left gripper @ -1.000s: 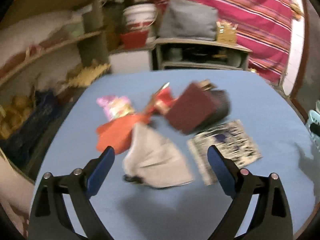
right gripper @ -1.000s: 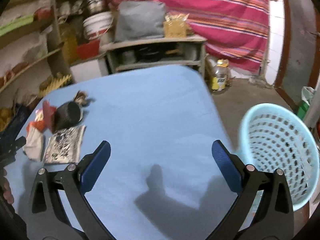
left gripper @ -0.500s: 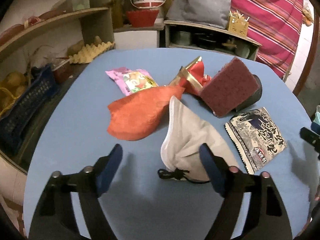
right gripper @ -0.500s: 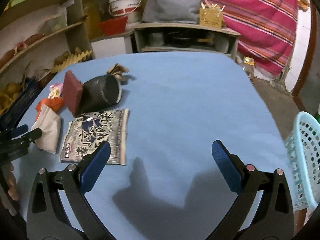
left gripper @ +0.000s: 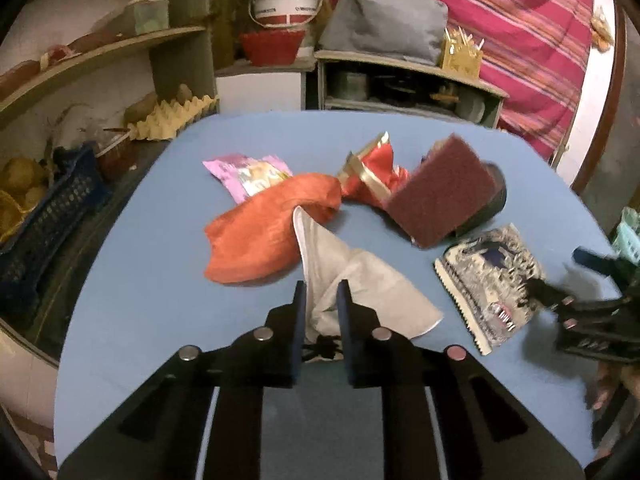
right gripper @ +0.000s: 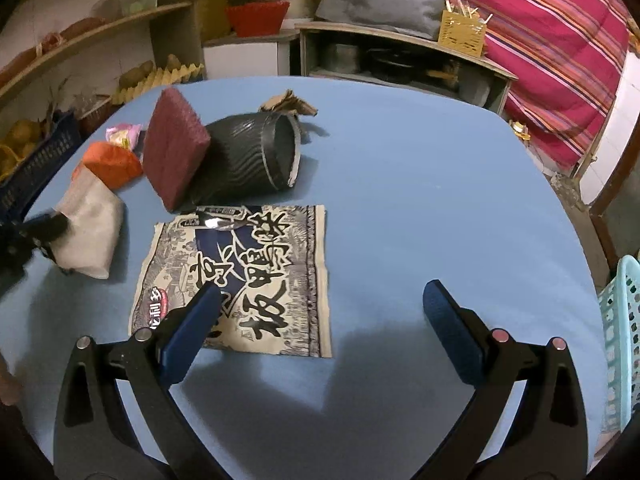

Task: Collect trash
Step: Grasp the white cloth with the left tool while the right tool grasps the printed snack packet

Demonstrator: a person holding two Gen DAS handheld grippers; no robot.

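Observation:
On the blue table [left gripper: 140, 280] lies a heap of trash: a grey drawstring pouch [left gripper: 372, 280], an orange bag [left gripper: 260, 232], a pink wrapper [left gripper: 248, 168], a red-gold wrapper [left gripper: 376, 168], a maroon scouring pad [left gripper: 440, 188], a black cup [right gripper: 252, 152] on its side and a printed packet [right gripper: 256, 272]. My left gripper [left gripper: 322, 286] is shut on the near end of the grey pouch, its cord hanging below the pads. My right gripper [right gripper: 323, 287] stands open low over the packet's near right corner, its left finger above the packet, nothing between the pads.
A pale blue plastic basket [right gripper: 620, 320] stands off the table's right edge. Crumpled brown paper [right gripper: 288, 104] lies behind the cup. Shelves [left gripper: 100, 52], a dark blue crate [left gripper: 48, 216] and a low cabinet [left gripper: 400, 80] ring the far and left sides.
The left jaws went from wide open to closed on the grey pouch. The right gripper swung left from the basket side to over the printed packet.

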